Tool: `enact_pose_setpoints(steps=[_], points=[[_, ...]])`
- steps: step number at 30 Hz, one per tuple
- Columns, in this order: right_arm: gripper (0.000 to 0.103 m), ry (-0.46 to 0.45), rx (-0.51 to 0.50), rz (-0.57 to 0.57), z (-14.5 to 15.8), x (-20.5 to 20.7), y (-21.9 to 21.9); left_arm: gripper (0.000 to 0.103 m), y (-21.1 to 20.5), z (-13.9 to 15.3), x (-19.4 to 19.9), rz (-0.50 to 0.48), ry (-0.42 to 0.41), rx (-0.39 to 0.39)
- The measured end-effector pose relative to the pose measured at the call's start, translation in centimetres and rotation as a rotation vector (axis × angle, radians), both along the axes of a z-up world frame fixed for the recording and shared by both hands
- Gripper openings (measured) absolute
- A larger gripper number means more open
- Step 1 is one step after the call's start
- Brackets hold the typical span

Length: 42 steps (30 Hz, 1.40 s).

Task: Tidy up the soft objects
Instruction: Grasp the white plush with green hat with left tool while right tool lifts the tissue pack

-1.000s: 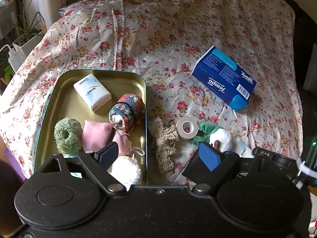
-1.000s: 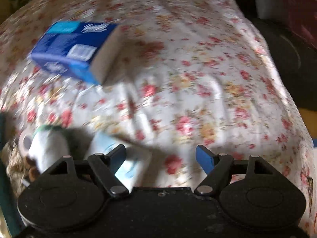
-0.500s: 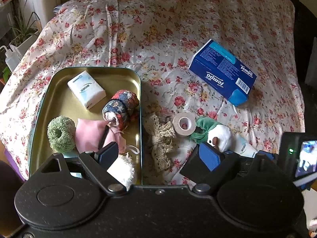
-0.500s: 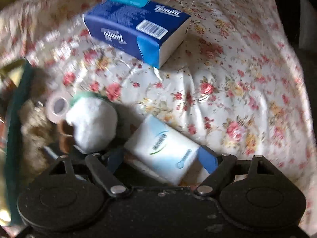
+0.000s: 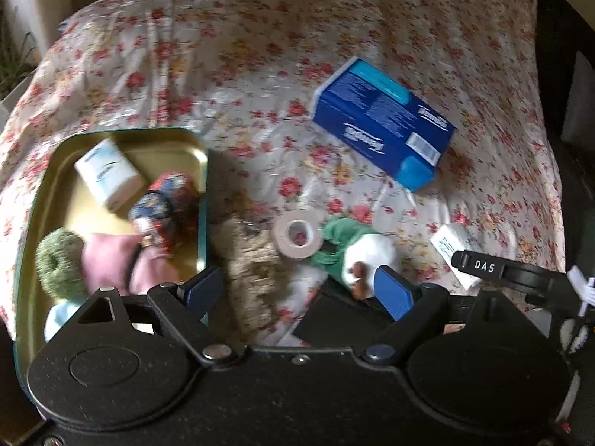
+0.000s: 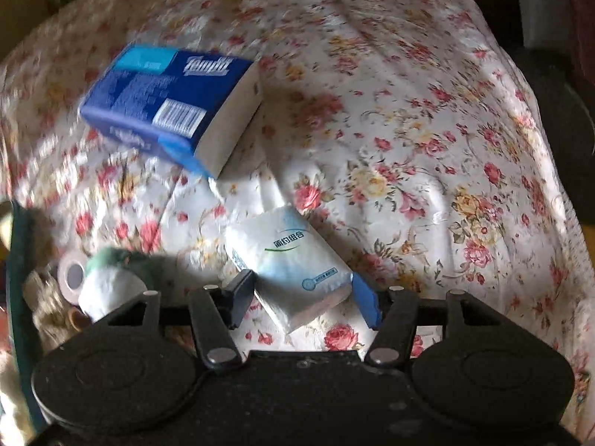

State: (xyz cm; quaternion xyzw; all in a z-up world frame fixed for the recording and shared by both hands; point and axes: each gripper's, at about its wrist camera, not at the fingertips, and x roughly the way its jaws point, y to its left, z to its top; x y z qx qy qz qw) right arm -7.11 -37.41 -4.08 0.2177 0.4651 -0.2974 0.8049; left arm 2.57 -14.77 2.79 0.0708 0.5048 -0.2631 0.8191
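Left wrist view: the left claw (image 5: 297, 291) hangs wide open and empty over the floral cloth (image 5: 260, 55), above a lace bundle (image 5: 256, 260), a tape roll (image 5: 297, 233) and a white plush toy (image 5: 366, 256). The tin tray (image 5: 202, 193) to its left already holds a tissue pack, a patchwork roll, a pink pouch and a green scrunchie. A big blue tissue box (image 5: 383, 124) lies further back.

Right wrist view: the right claw (image 6: 306, 303) is closing on a small white tissue pack (image 6: 293, 267) lying on the cloth, its pads at the pack's sides. This looks like the pickup step; next likely comes a firm squeeze, a lift, then a carry left to the tray
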Motion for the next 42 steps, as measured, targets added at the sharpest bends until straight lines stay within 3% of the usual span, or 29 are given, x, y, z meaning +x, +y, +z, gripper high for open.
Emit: enact_pose_setpoints(steps=[10, 19, 22, 24, 25, 36, 37, 39, 42], points=[[0.056, -0.067, 0.032, -0.058, 0.1, -1.8, -1.8, 0.085, -5.5, -2.2, -0.7, -0.052, 0.007, 0.007], [0.056, -0.089, 0.029, -0.054, 0.0, -2.2, -2.1, 0.084, -8.4, -4.8, -1.1, -0.063, -0.006, 0.103], [0.056, -0.101, 0.049, -0.059, 0.0, -2.4, -2.5, 0.072, -8.8, -5.3, -0.9, -0.060, 0.000, 0.112], [0.056, -0.107, 0.058, -0.062, 0.0, -2.6, -2.6, 0.055, -9.0, -5.7, -0.7, -0.066, 0.022, 0.105], [0.056, -0.109, 0.060, -0.062, 0.0, -2.6, -2.7, 0.051, -9.1, -5.9, -0.6, -0.070, 0.040, 0.097], [0.055, -0.179, 0.053, -0.075, 0.9, -3.3, -2.6, 0.047, -8.1, -4.0, -0.6, -0.069, 0.015, 0.006], [0.053, -0.192, 0.049, -0.073, 1.0, -3.4, -2.5, 0.047, -7.9, -3.7, -0.4, -0.063, 0.012, -0.003], [0.035, -0.209, 0.038, -0.065, 1.3, -3.5, -2.4, 0.047, -7.2, -3.0, -0.2, -0.048, 0.006, -0.026], [0.032, -0.211, 0.040, -0.055, 1.4, -3.3, -2.4, 0.047, -6.1, -2.2, 0.3, -0.024, -0.003, -0.048]])
